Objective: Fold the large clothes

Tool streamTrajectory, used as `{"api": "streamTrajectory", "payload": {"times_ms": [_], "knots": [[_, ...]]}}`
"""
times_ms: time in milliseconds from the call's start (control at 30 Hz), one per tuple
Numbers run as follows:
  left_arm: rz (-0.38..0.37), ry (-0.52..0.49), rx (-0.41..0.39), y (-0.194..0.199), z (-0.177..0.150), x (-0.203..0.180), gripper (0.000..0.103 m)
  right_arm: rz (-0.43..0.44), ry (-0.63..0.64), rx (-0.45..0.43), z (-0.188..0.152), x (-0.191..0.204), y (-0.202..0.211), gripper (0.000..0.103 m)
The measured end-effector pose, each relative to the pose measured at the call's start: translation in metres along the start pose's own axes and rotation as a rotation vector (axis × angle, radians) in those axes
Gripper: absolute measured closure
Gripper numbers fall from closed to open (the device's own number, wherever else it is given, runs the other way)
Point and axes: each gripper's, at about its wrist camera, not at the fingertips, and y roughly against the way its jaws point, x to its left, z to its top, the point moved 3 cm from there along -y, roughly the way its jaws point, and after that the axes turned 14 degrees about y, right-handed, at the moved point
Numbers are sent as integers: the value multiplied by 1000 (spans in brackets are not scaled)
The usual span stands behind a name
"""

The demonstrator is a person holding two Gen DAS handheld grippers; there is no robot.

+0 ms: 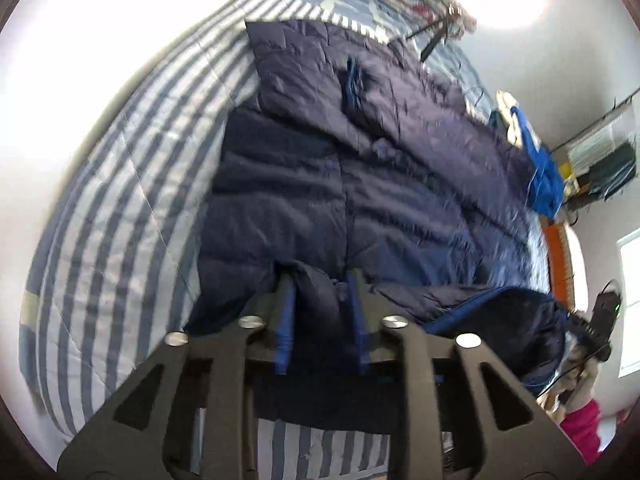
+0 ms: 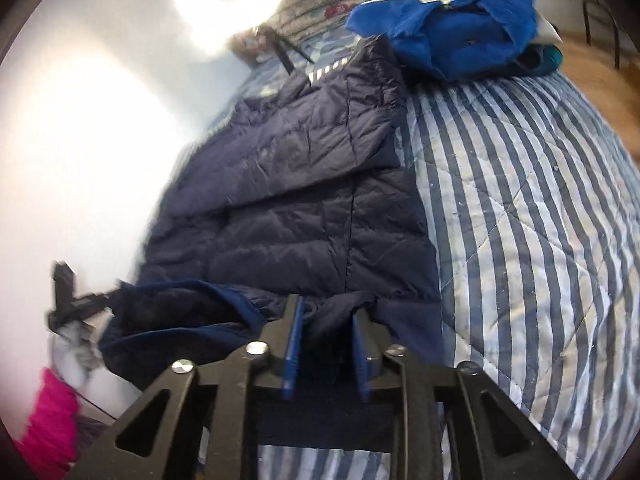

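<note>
On the striped quilt (image 2: 540, 208), a navy padded jacket (image 2: 304, 184) lies spread lengthwise along the bed, its near hem reaching the bed's near edge. The left gripper (image 1: 322, 280) stands part-open with a bunched fold of that hem between its blue pads (image 1: 285, 320); whether the pads press on the fabric cannot be told. The right gripper (image 2: 326, 308) stands likewise, hem fabric between its pads (image 2: 291, 344), contact unclear. A blue garment (image 2: 448, 32) sits by the far edge, just beside the jacket's far corner.
</note>
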Motion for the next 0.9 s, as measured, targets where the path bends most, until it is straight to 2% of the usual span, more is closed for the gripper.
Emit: {"api": "streamTrajectory", "payload": {"times_ms": [33, 67, 100, 133, 200, 300, 433, 600, 733, 900], "knots": [[-9, 2, -21, 6, 5, 1, 53, 9, -12, -22, 0, -5, 6, 72], [-5, -2, -50, 13, 9, 1, 46, 3, -17, -40, 1, -10, 12, 62], [-5, -8, -68, 18, 12, 2, 42, -20, -18, -57, 1, -15, 18, 54], [2, -28, -84, 22, 14, 1, 42, -39, -16, -72, 2, -17, 23, 44], [23, -96, -79, 25, 13, -2, 42, -43, -2, -100, 1, -24, 34, 44], [56, -235, -65, 24, 2, -10, 42, -30, 52, -87, -2, -24, 37, 42], [158, -398, -7, -3, -17, -21, 42, -32, 164, -10, -6, -7, 14, 38], [190, -436, 22, -32, -15, -28, 42, -80, 270, 76, -4, 10, -17, 38], [165, -434, 28, -42, -7, -35, 42, -71, 292, 88, 4, 12, -30, 33], [157, -440, 62, -58, -5, -37, 42, -49, 296, 88, 11, 13, -39, 39]]}}
